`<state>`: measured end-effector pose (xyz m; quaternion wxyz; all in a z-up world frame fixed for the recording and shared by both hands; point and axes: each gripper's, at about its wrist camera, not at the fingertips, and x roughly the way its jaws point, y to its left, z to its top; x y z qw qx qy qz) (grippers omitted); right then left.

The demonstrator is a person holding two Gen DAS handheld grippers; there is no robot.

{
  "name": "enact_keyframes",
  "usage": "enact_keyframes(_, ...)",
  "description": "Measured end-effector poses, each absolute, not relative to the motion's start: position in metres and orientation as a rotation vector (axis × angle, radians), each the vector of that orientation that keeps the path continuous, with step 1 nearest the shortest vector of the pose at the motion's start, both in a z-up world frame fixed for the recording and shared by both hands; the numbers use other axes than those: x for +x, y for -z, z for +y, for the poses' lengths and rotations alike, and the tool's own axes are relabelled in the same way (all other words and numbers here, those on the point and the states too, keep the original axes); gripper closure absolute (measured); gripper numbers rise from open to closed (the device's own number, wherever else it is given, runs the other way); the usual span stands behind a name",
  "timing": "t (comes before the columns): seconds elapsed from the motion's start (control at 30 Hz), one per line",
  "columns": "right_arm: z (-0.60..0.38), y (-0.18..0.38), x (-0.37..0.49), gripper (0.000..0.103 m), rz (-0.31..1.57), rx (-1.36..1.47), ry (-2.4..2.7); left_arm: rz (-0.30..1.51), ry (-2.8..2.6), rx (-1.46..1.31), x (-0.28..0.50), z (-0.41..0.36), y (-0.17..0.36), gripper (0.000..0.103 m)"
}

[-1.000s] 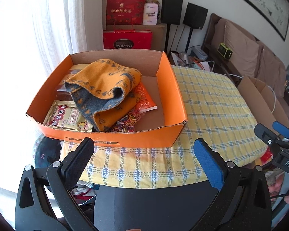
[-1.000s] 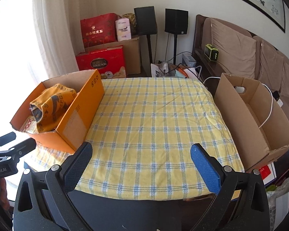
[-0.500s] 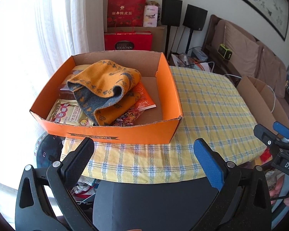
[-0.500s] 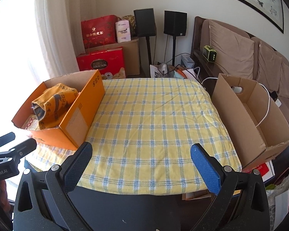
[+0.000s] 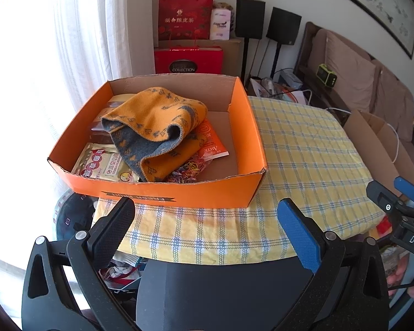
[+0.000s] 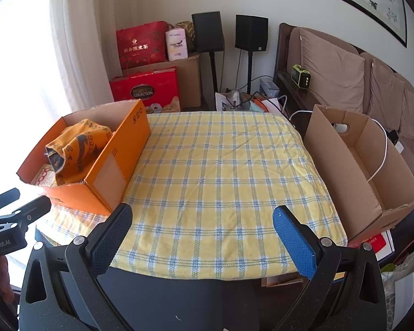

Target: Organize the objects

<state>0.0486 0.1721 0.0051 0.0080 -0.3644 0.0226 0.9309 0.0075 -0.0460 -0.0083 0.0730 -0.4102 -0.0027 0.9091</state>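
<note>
An orange cardboard box [image 5: 179, 191] [image 6: 118, 154] stands at the left end of the yellow checked table [image 5: 303, 149] [image 6: 220, 165]. Inside lie a folded orange-and-grey cloth [image 5: 157, 121] [image 6: 77, 143], a snack packet [image 5: 102, 165], an orange packet [image 5: 211, 143] and a heap of coloured rubber bands [image 5: 187, 169]. My left gripper [image 5: 205, 215] is open and empty, held short of the box's near wall. My right gripper [image 6: 202, 219] is open and empty over the table's near edge. Each gripper shows at the edge of the other's view.
A plain brown cardboard box [image 6: 353, 162] [image 5: 378, 135] with a white cable stands off the table's right end. Behind are red gift boxes [image 6: 145, 88], two black speakers [image 6: 251, 31], a sofa [image 6: 345, 77] and a curtain [image 5: 77, 41]. Clutter lies on the floor under the table's left corner [image 5: 74, 215].
Both grippers have drawn back and up from the table, so the box and the cloth look smaller and farther. Both stay open. Nothing on the table has moved.
</note>
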Motion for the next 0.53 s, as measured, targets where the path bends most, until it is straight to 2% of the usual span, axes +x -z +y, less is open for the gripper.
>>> enact_keyframes(0.53,0.1712,-0.0039,0.0484,0.000,0.074,-1.141,-2.912,0.010,-2.745,-1.244,0.0053,-0.0453,0.0113,0.000)
